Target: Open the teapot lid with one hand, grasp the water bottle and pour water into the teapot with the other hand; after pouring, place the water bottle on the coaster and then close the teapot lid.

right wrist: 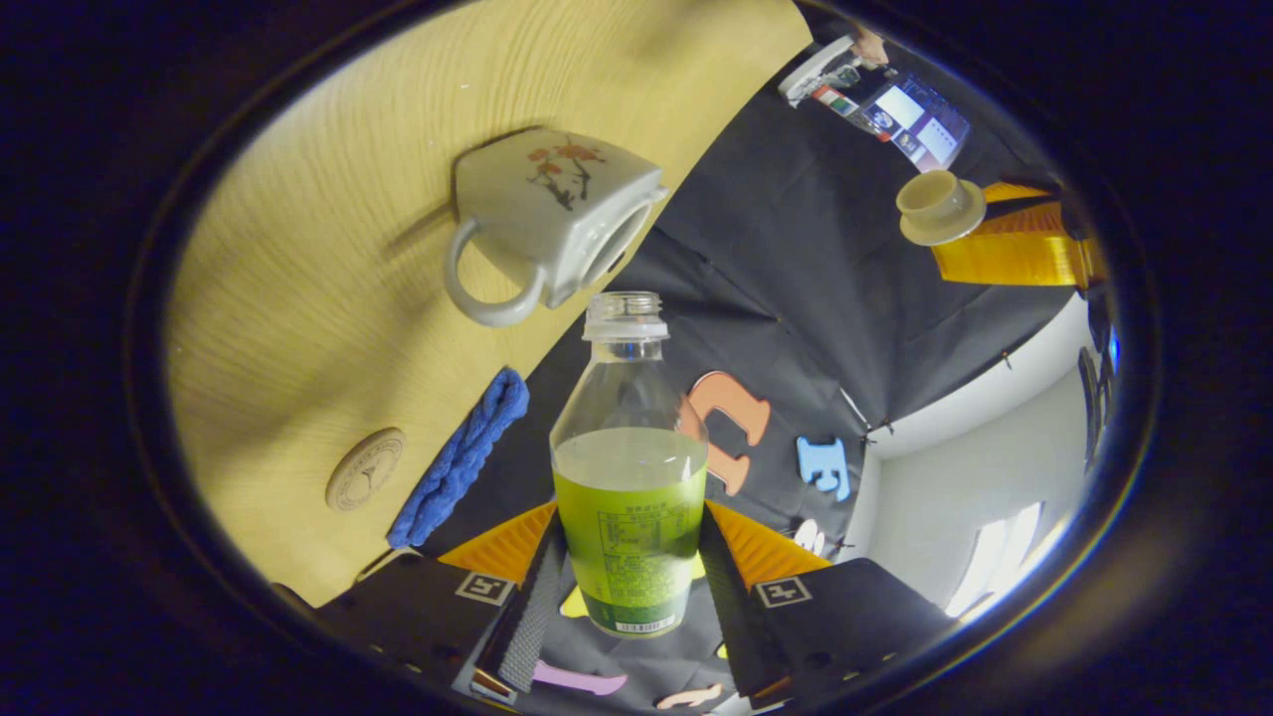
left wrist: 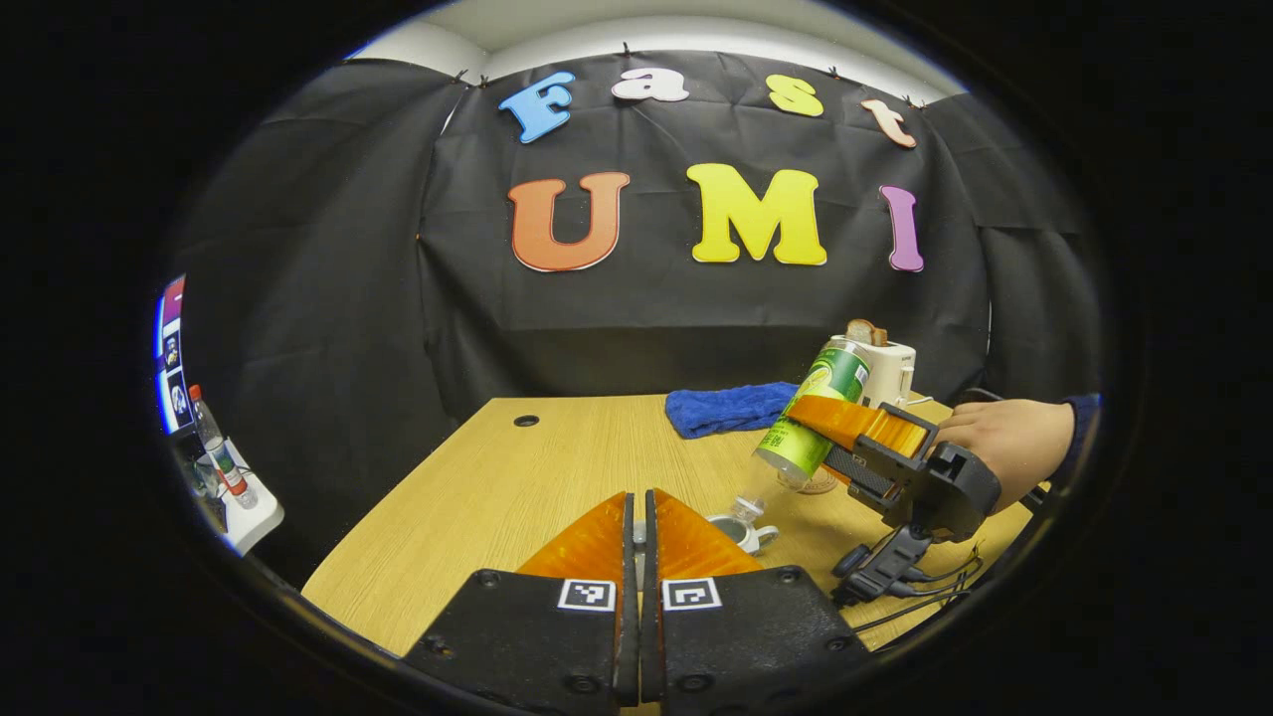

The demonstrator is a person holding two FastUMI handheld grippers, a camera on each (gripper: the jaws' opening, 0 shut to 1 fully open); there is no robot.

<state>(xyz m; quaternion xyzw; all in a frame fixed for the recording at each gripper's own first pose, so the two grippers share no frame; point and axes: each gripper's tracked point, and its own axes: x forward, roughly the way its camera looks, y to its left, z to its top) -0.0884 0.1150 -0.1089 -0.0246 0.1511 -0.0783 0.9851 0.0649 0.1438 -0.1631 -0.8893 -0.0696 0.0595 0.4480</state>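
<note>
My right gripper (right wrist: 629, 532) is shut on a clear water bottle (right wrist: 629, 497) with a green label, about half full and uncapped. The bottle's mouth (right wrist: 625, 303) points at the open top of the white teapot (right wrist: 552, 219), which has a flower painted on its side. In the left gripper view the bottle (left wrist: 816, 413) tilts down over the small teapot (left wrist: 741, 534), with the right gripper (left wrist: 860, 428) held by a hand (left wrist: 1004, 447). My left gripper (left wrist: 639, 517) is shut; the right gripper view shows the teapot lid (right wrist: 940, 207) held between its fingers (right wrist: 1014, 249). A round coaster (right wrist: 366, 469) lies on the table.
A blue cloth (left wrist: 731, 408) lies at the back of the wooden table (left wrist: 497, 497), next to a white toaster (left wrist: 885, 363) with bread in it. Cables (left wrist: 895, 582) trail under the right gripper. A side shelf with a bottle (left wrist: 224, 467) stands off the left.
</note>
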